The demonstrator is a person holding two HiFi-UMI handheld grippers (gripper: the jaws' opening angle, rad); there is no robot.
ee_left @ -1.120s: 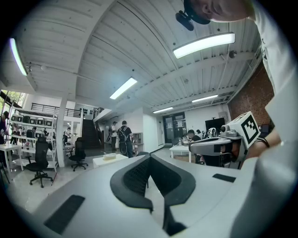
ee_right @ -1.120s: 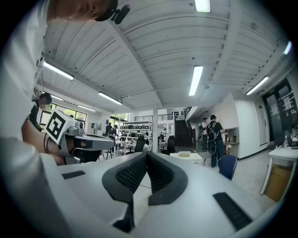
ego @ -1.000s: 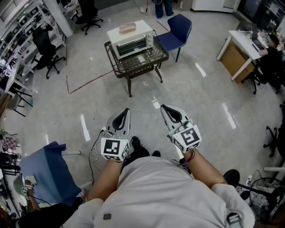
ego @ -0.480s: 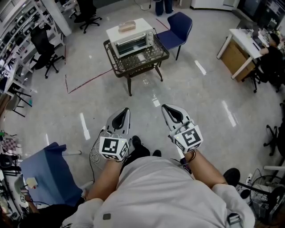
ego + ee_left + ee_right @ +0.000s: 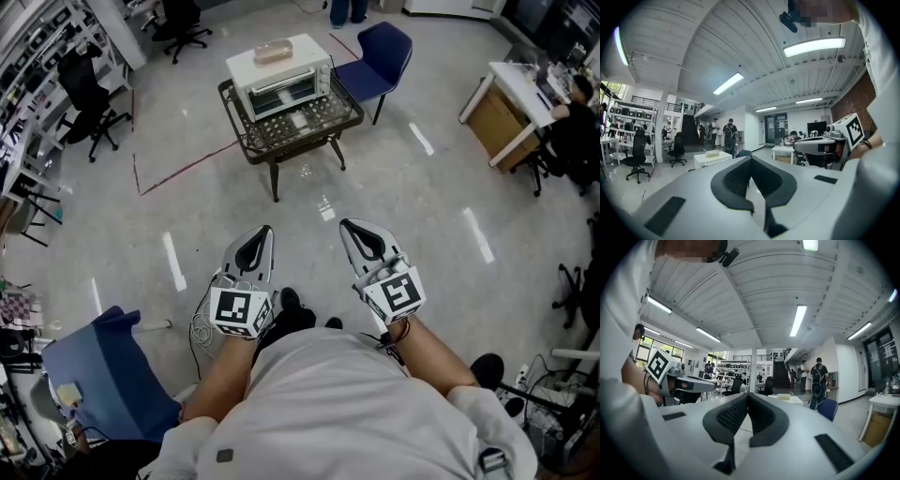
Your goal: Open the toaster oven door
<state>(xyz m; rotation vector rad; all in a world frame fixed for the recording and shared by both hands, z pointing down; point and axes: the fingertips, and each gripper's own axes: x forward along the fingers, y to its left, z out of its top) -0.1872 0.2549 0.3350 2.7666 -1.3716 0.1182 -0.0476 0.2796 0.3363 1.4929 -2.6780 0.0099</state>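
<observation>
The white toaster oven (image 5: 279,70) stands with its glass door shut on a dark metal table (image 5: 319,127) far ahead of me across the floor. A pale loaf-like item (image 5: 274,52) lies on its roof. My left gripper (image 5: 267,232) and right gripper (image 5: 344,226) are held side by side at waist height, well short of the table, both shut with nothing between the jaws. In the left gripper view the left gripper (image 5: 750,158) points toward the distant oven (image 5: 712,158). The right gripper (image 5: 747,394) shows the oven (image 5: 787,400) just past its tip.
A blue chair (image 5: 380,56) stands behind the table's right side. Black office chairs (image 5: 89,94) and shelving line the left. A desk (image 5: 511,98) with a seated person (image 5: 574,122) is at right. Another blue chair (image 5: 103,366) and a floor cable (image 5: 200,322) lie near my left.
The head view has drifted slightly, so the table sits a touch higher and further right in frame. Both grippers hold the same pose, shut.
</observation>
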